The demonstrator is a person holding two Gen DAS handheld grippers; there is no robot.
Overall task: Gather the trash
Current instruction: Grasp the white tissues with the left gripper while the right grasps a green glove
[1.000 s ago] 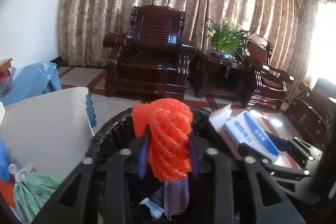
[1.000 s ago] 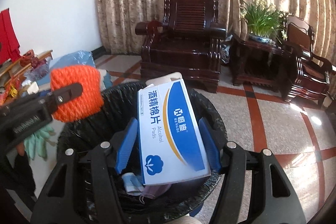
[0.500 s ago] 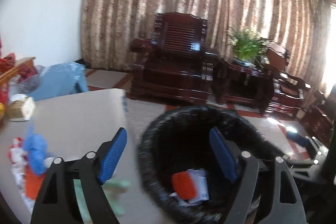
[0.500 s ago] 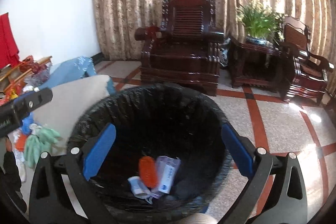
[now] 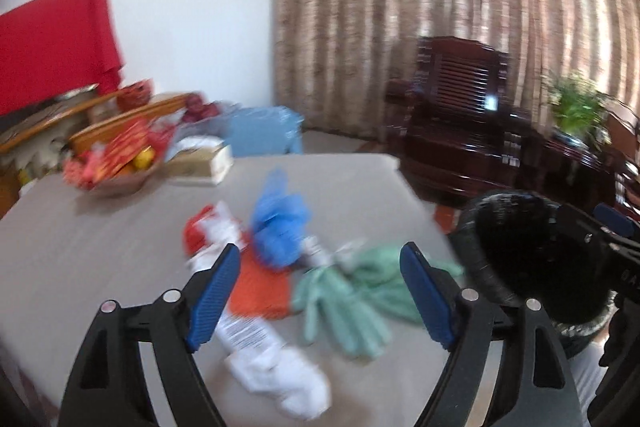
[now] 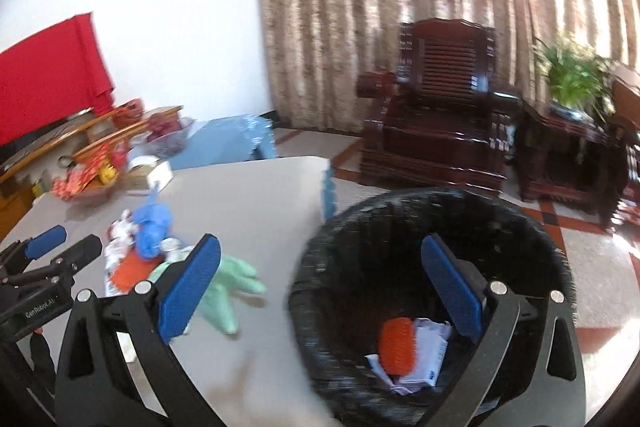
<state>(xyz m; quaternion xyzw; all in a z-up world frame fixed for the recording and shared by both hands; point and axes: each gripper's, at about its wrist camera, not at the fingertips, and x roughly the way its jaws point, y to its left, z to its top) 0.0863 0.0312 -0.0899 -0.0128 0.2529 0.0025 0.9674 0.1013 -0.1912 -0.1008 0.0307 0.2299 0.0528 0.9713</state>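
Now, the scene, line by line:
Left gripper [image 5: 320, 297]: its blue pads stand wide apart and nothing is between them; it hangs above the heap of trash on the table.
Right gripper [image 6: 320, 289]: its jaws are spread to the full and hold nothing; it points over the near rim of the bin.
Table [image 5: 100, 247]: grey top, with the trash lying near its right edge.
Trash on the table: a blue crumpled bag [image 5: 280, 223], an orange flat piece [image 5: 260, 291], a white wrapper with print [image 5: 272, 359] and a pale green glove [image 5: 352, 303], all close together and partly overlapping.
Bin [image 6: 532, 239]: black, with a black liner, standing on the floor just beside the table edge.
Trash in the bin: an orange net roll [image 6: 396, 345] and a white and blue box [image 6: 428, 355] at the bottom, touching each other.
Far side of the table: a bowl with red packets [image 5: 116, 167] and a cardboard box [image 5: 200, 163].
Background: a dark wooden armchair [image 6: 440, 119] before patterned curtains; a green plant [image 6: 572, 79] to its right.
Sharpness: both views are blurred.
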